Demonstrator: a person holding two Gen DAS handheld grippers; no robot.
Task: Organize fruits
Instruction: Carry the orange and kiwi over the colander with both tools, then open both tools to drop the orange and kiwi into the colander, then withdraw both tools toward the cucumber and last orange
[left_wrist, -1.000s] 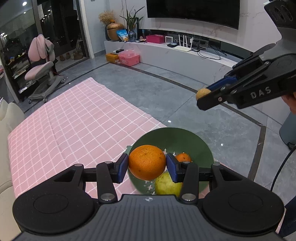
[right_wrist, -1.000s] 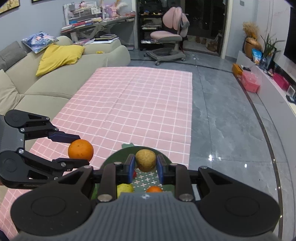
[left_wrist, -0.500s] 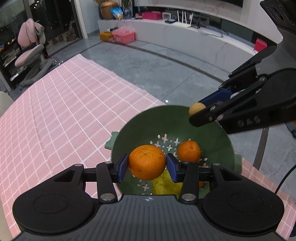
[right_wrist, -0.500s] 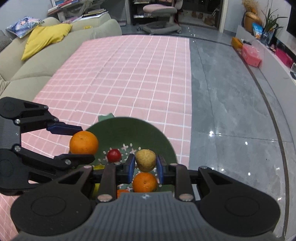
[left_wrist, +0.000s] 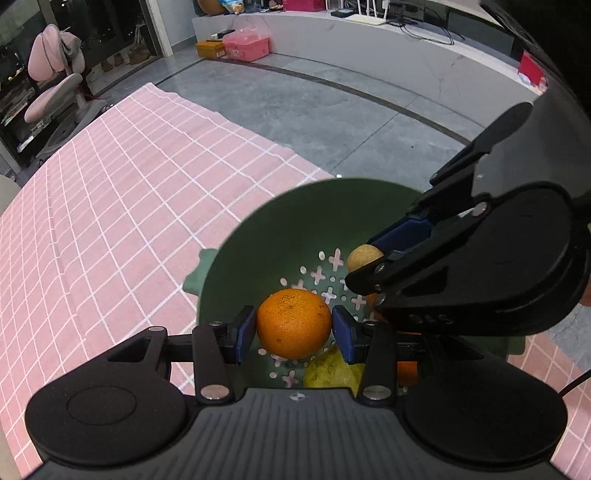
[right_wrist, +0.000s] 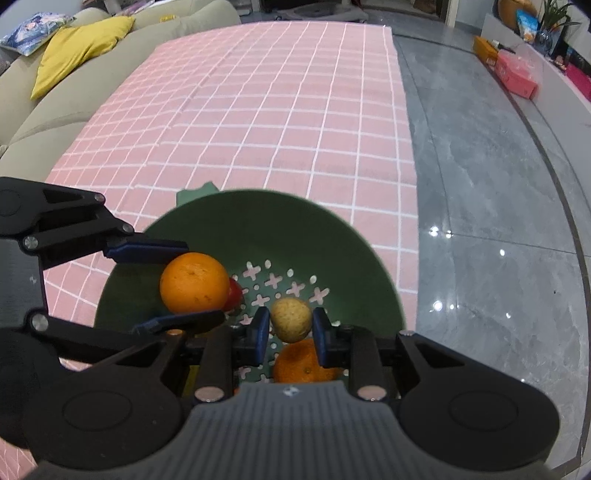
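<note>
Left wrist: right tool (left_wrist: 364, 264) crowds the colander (left_wrist: 280, 218) above pear (left_wrist: 332, 367).

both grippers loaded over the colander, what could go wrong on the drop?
1. The left gripper and right gripper crowd together over the green colander; they may collide.
2. The orange, once released, could land on the yellow-green fruit and bruise it.
3. The small tan fruit could bounce off the smaller orange.

My right gripper (left_wrist: 364, 271) hides most of a small orange (left_wrist: 373, 302). The red fruit (right_wrist: 233, 293) sits half behind my held orange (right_wrist: 194, 282).
</note>
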